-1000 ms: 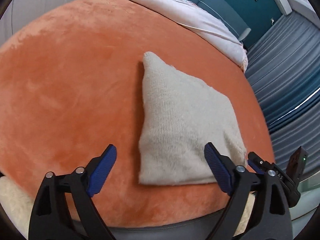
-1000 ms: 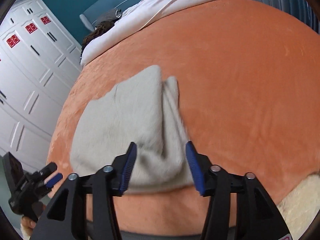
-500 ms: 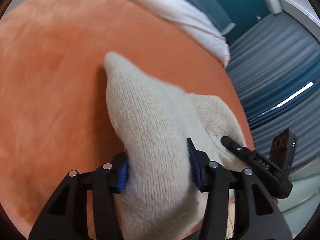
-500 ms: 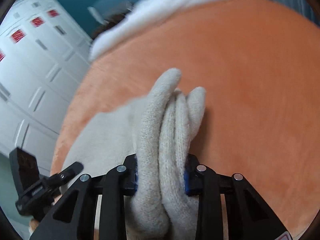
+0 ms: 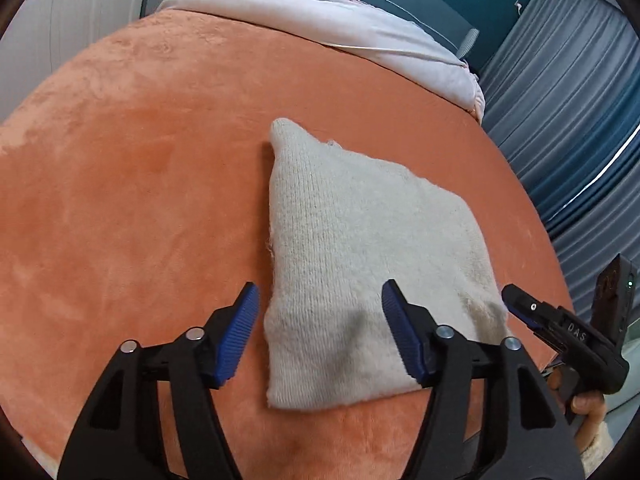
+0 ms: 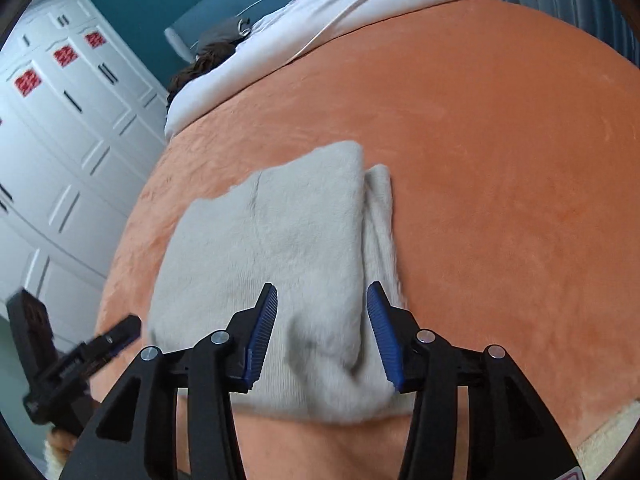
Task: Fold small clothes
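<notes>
A folded cream knit garment (image 5: 360,256) lies flat on the orange plush blanket (image 5: 120,200). My left gripper (image 5: 320,316) is open and empty, hovering just above the garment's near left corner. In the right wrist view the same garment (image 6: 280,248) lies folded, with a narrow folded edge along its right side. My right gripper (image 6: 322,320) is open and empty above its near right edge. The other gripper shows at the side of each view, on the right (image 5: 560,332) in the left wrist view and on the left (image 6: 80,360) in the right wrist view.
A white duvet (image 5: 340,20) lies across the far end of the bed. Grey-blue curtains (image 5: 580,120) hang at the right. White wardrobe doors (image 6: 60,140) stand at the left. A cream fleece (image 6: 600,436) shows at the near edge of the blanket.
Half a second ago both grippers were shut on the garment and held it lifted. Now both are open, drawn back, and the garment lies flat on the blanket.
</notes>
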